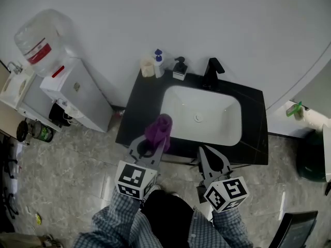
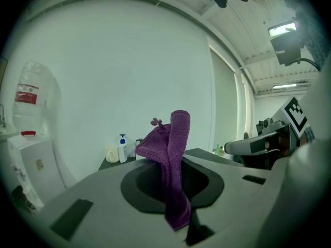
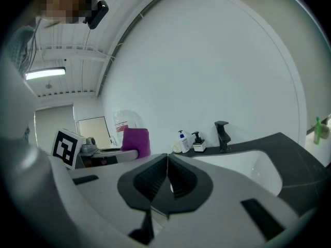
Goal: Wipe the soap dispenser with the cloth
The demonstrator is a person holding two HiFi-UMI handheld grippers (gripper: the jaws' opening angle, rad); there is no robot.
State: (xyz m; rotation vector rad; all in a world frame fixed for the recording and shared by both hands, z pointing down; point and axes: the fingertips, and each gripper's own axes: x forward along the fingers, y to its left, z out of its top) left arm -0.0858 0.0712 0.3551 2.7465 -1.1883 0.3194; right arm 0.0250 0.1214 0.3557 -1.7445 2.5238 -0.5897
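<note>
Countertop | cloth hides tips of left tongs | soap dispenser likely black

We hold a purple cloth in the left gripper at the sink's front edge; the right gripper, jaws together, hovers alongside, with the soap dispenser well beyond.

White basin in black counter, black faucet behind; water cooler left.
</note>
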